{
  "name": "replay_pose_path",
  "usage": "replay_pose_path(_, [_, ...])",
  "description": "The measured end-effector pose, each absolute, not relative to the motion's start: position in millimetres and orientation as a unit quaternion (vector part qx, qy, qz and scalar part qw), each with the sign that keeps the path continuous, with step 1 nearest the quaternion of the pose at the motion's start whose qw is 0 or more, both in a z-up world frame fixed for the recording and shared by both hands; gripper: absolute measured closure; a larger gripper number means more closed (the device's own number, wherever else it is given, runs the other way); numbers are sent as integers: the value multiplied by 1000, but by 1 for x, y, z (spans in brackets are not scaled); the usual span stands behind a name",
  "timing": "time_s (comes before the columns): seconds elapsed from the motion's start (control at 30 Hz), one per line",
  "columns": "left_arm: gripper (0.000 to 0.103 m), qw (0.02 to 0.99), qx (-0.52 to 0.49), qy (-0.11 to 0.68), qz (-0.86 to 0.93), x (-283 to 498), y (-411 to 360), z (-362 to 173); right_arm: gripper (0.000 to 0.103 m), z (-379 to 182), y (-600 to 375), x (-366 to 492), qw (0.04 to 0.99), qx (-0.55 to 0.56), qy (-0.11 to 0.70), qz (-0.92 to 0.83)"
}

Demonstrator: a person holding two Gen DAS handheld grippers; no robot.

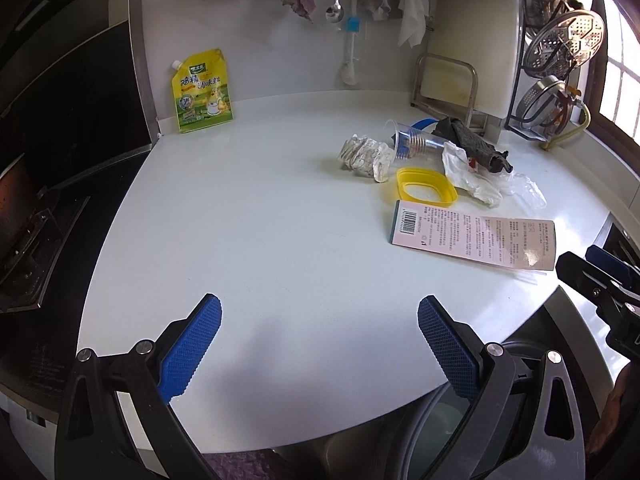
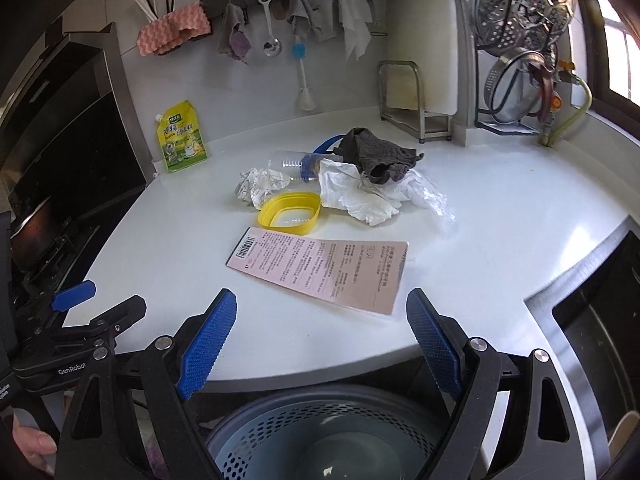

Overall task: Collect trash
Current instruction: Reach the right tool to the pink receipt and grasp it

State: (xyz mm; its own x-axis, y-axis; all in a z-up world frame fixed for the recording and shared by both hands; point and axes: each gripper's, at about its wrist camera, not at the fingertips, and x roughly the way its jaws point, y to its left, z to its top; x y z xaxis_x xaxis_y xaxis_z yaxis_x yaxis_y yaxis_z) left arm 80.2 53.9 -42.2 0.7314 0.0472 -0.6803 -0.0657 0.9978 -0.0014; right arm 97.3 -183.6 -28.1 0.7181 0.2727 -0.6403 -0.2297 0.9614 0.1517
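Left gripper [image 1: 320, 340] jaws spread wide, right gripper [image 2: 321, 334] likewise, both seemingly empty

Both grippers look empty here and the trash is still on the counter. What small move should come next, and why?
Probably ease the right gripper forward toward the pink card. It is open and empty, the card is the nearest piece of trash straight ahead, lying flat near the counter's edge, and the bin sits just below. The left gripper is also open but farther from the pile.

"GenRobot" stands in white letters on the black gripper body [image 2: 72, 372]; the yellow stand-up seasoning pouch [image 1: 203, 91] at the surface's far left edge reads 鸡精调味料; the pink printed card [image 2: 320, 270] bears a barcode, its fine print unreadable
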Motion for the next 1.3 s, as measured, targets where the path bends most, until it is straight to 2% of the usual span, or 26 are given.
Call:
replay_pose_path(0.37, [6,924,-25,380,42,101,69,-54,20,-40,-142,170,890,-86,390,218])
replay_pose_path(0.7, [6,921,-26,388,41,110,68,-59,20,-55,-127,195,847,-167,429,265])
replay_pose_path(1.3, [6,918,-30,393,38,112,70,-61,20,-80,-114,211,820,-208,459,272])
